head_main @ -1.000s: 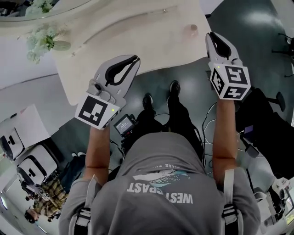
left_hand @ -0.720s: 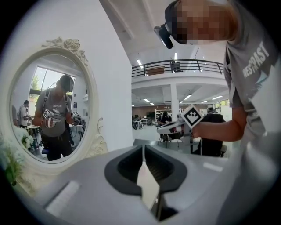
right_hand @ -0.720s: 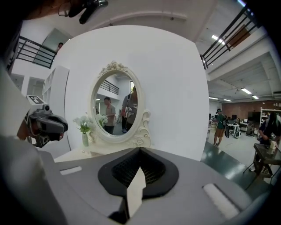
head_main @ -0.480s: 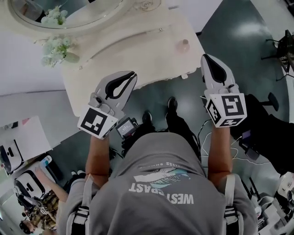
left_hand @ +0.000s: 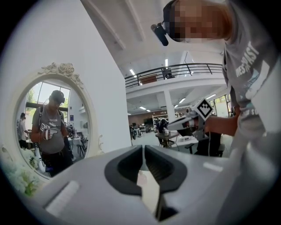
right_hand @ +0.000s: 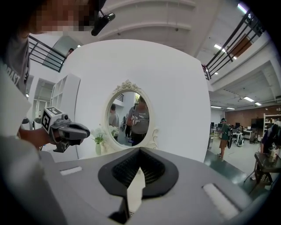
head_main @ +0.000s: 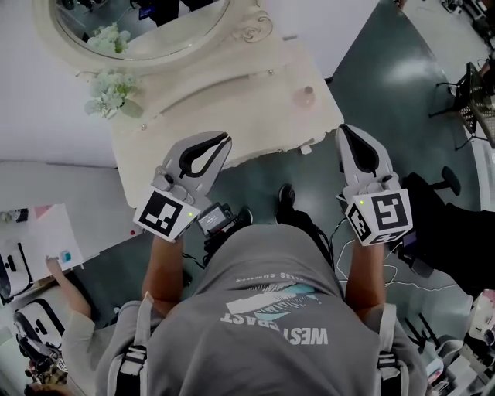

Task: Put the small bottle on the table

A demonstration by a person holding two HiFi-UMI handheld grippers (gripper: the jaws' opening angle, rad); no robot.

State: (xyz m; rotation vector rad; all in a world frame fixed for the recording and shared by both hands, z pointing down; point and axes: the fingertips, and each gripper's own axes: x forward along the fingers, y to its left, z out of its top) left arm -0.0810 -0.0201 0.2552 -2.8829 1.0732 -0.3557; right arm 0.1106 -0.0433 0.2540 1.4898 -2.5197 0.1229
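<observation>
The small pale pink bottle (head_main: pixel 308 95) stands upright on the cream-white ornate dressing table (head_main: pixel 232 85), close to the table's right front corner and free of both grippers. The white and black left gripper (head_main: pixel 225 139) hangs at the table's front edge, its tips just over the rim, well apart from the bottle. In the left gripper view its jaws are pressed together with nothing between them (left_hand: pixel 143 147). The matching right gripper (head_main: pixel 346 130) is held off the table, above the dark green floor (head_main: pixel 387 77) just beyond the right front corner, nearer to the bottle than the left one but not touching it. Its jaws are likewise closed tight on nothing in the right gripper view (right_hand: pixel 140 151). Each gripper carries a black-and-white marker cube (head_main: pixel 380 218) near the person's wrist. At the back of the table rises an oval mirror with a carved frame (head_main: pixel 147 23), and a bunch of pale flowers (head_main: pixel 110 91) sits at the table's left end. The mirror also shows ahead of the right gripper (right_hand: pixel 131 116), reflecting the person in a grey shirt.
</observation>
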